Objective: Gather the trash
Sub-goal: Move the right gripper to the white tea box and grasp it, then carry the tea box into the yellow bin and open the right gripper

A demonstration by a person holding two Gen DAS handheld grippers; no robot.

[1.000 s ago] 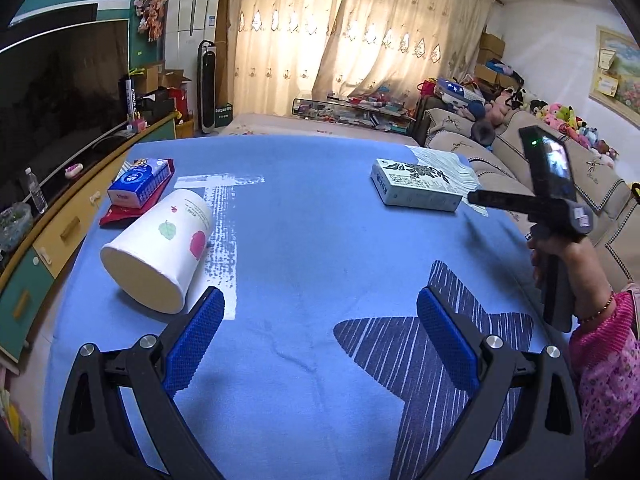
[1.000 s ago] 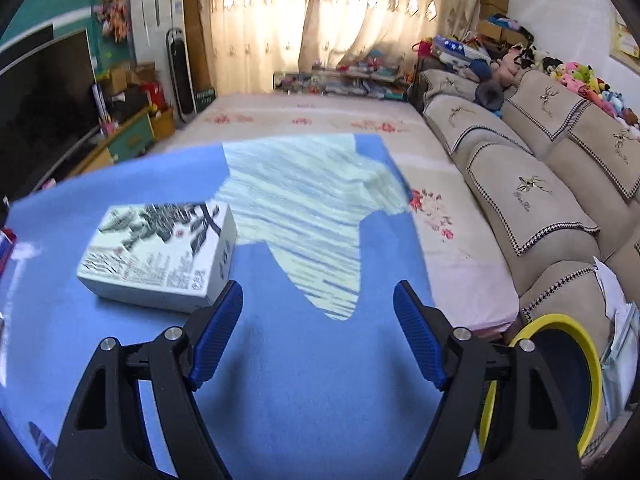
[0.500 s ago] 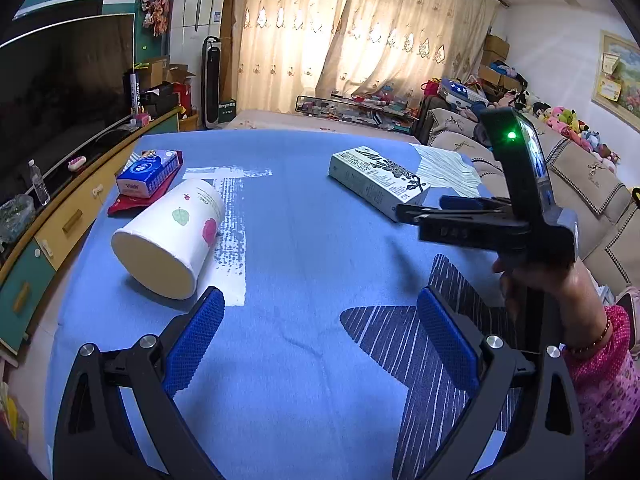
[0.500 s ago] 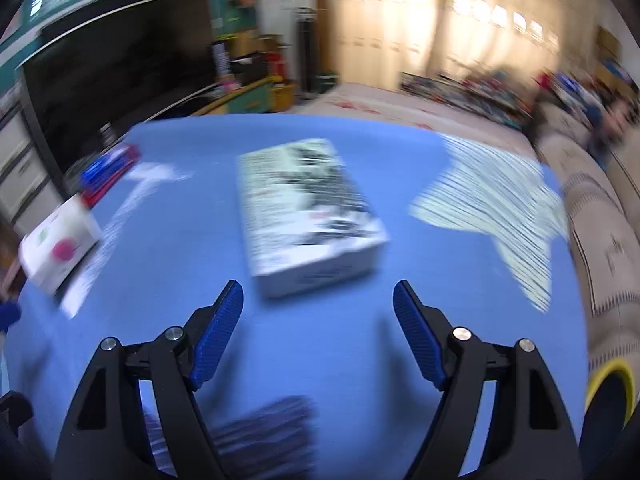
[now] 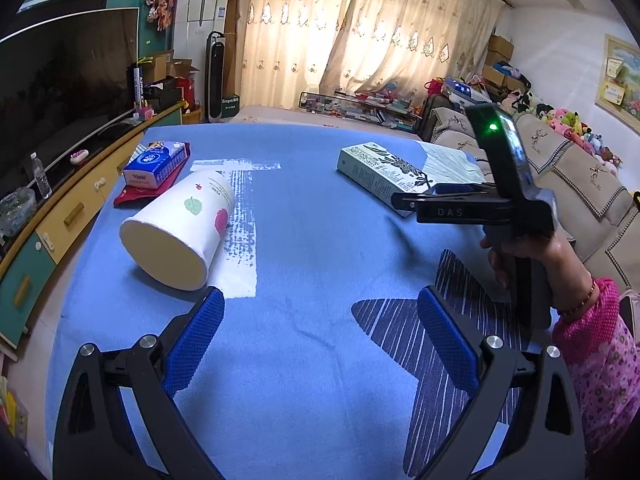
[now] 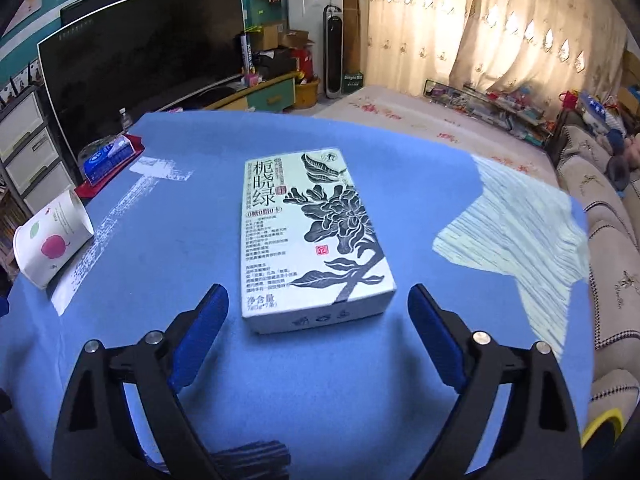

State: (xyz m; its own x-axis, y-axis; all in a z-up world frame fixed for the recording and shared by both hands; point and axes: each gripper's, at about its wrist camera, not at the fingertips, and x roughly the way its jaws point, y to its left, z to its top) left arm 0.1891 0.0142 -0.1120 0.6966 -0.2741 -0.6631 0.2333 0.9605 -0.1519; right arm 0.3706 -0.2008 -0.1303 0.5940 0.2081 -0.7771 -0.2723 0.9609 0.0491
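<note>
three pieces of likely trash lie out on the blue cloth-covered desk [image 5: 304, 240], and as far as we can see none of them is collected yet. our right tool [image 6: 318, 312] has just been opening its jaws and now stands wide apart, aimed at the pale green flat cardboard box with a black flower print [image 6: 312, 236]. the box sits in the middle of the right wrist view, its near end just ahead of the blue pads, which do not touch it. in the left wrist view that same box lies at the upper right, with the right tool reaching toward it.

our left tool [image 5: 320, 332] is also spread apart with nothing between its pads. the white paper cup with fruit pictures [image 5: 180, 228] lies on its side at centre left of that view, just beyond the left pad. further back at the upper left, a blue tissue pack [image 5: 154, 164] rests on a red wrapper [image 5: 138, 196].

we judge the task is at its start: the box looks like the first pick, then the cup, and possibly the packs. a yellow-rimmed bin [image 6: 600, 428] peeks in at the lower right of the right view, probably where it all goes.
</note>
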